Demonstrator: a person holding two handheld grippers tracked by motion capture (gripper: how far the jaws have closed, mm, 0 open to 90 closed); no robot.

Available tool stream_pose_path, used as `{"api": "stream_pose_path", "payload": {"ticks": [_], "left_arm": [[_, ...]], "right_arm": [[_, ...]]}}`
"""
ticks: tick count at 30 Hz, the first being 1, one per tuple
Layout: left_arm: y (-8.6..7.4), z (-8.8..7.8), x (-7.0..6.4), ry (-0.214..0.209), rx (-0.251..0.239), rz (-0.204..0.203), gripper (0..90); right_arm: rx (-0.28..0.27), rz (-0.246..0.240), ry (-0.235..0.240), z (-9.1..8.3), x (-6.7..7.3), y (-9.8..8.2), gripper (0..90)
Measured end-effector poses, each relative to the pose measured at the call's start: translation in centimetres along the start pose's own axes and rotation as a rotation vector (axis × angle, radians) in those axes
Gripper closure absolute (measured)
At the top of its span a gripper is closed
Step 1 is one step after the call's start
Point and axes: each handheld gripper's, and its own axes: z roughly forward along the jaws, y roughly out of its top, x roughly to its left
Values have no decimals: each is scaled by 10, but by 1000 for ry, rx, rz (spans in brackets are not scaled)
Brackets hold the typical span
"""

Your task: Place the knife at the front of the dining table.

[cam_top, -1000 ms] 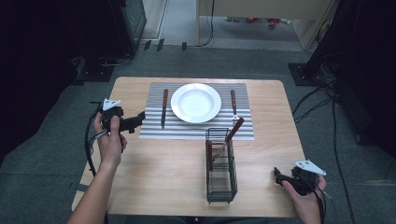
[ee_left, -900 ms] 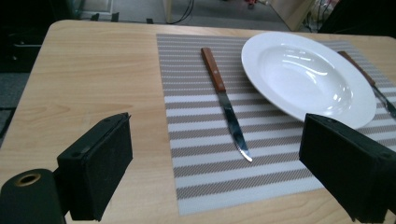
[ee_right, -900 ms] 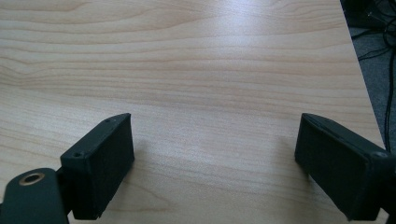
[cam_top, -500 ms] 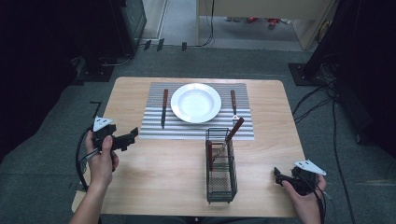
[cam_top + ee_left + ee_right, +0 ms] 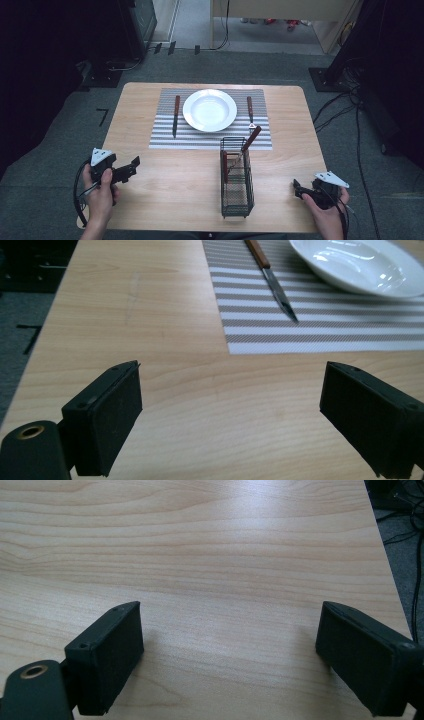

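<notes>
One plate (image 5: 209,110), one knife (image 5: 175,115), one basket (image 5: 236,200)

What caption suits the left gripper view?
Open left gripper over the wooden table, facing knife and white plate.

A light wooden bench (image 5: 145,105) stands on a grey carpeted floor (image 5: 60,145). A grey-and-white striped placemat (image 5: 210,139) lies across its far half. A white plate (image 5: 210,110) rests on the mat's far middle. Just right of the plate, a brown-handled utensil (image 5: 249,109) lies on the mat, handle pointing away. Black cables (image 5: 345,107) trail over the floor beyond the bench's right edge.
</notes>
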Motion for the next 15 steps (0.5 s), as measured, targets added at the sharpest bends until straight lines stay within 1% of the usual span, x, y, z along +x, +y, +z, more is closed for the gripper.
{"api": "stream_pose_path", "payload": {"ticks": [3, 8, 10, 12, 14, 15], "left_arm": [[-8, -5, 4, 13, -9, -3, 100], [-24, -8, 12, 21, 9, -26, 100], [-30, -9, 14, 37, 12, -34, 100], [-38, -10, 17, 44, 19, -46, 100], [-46, -10, 20, 50, 37, -67, 100], [-48, -10, 22, 55, 42, -66, 100]], "right_arm": [[0, 0, 0, 0, 0, 0, 114], [0, 0, 0, 0, 0, 0, 114], [0, 0, 0, 0, 0, 0, 114], [0, 0, 0, 0, 0, 0, 114], [0, 0, 0, 0, 0, 0, 114], [0, 0, 0, 0, 0, 0, 114]]}}
